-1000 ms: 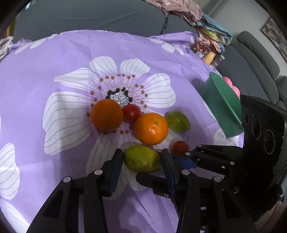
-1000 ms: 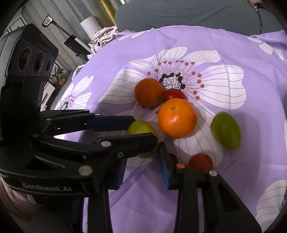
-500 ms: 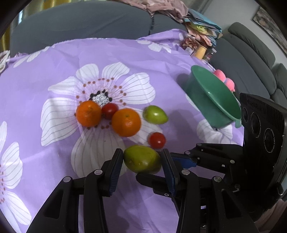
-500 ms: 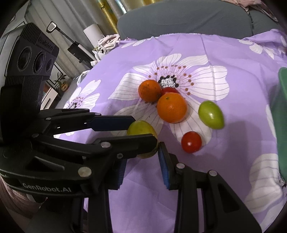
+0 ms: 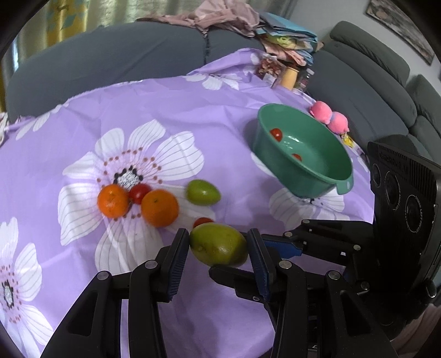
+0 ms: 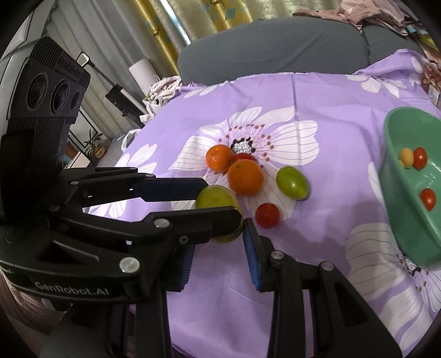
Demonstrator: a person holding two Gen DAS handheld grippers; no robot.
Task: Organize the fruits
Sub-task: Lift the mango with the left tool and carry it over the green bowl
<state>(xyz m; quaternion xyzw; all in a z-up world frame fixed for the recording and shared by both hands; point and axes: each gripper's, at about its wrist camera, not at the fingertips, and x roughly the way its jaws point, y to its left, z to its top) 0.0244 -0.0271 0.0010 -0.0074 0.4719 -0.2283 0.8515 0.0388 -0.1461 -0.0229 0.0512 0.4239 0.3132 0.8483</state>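
- Purple flowered cloth (image 5: 171, 110) covers the whole work surface, and a grey sofa (image 5: 110, 60) runs along its far edge and round the right side.
- Bare cloth lies wide on the left and toward the far edge; near the right edge a green bowl (image 5: 317, 181) takes up the room.
- Left gripper (image 5: 217, 247) has its blue pads pressed on both ends of a green mango (image 5: 217, 245), lifted clear of the cloth.
- That mango is yellow-green with a smooth, slightly blotched skin, lying sideways between the fingers (image 5: 176, 256).
- Right gripper (image 6: 217, 247) stands just beside the left one, its jaws at a narrow gap with nothing between them; the left gripper's lower finger crosses in front of it.
- On the cloth, two oranges (image 5: 160, 208) sit against a red tomato (image 5: 139, 192) at the big white flower's centre.
- A smaller green mango (image 5: 202, 192) lies apart to their right, and a lone tomato (image 6: 267, 214) rests just beyond the held fruit.
- In the bowl, tilted with its handle tab toward the camera, sit two red tomatoes (image 6: 420, 158) and a small yellow fruit (image 6: 406, 157).
- Two pink plush toys (image 5: 329, 115) lie just behind the bowl.
- Between the held mango and the bowl is open cloth, with the right gripper's fingers beside it.
- Piled clothes and papers (image 5: 248, 24) crowd the sofa back, with a yellow cup (image 5: 288, 78) at the cloth's far corner.
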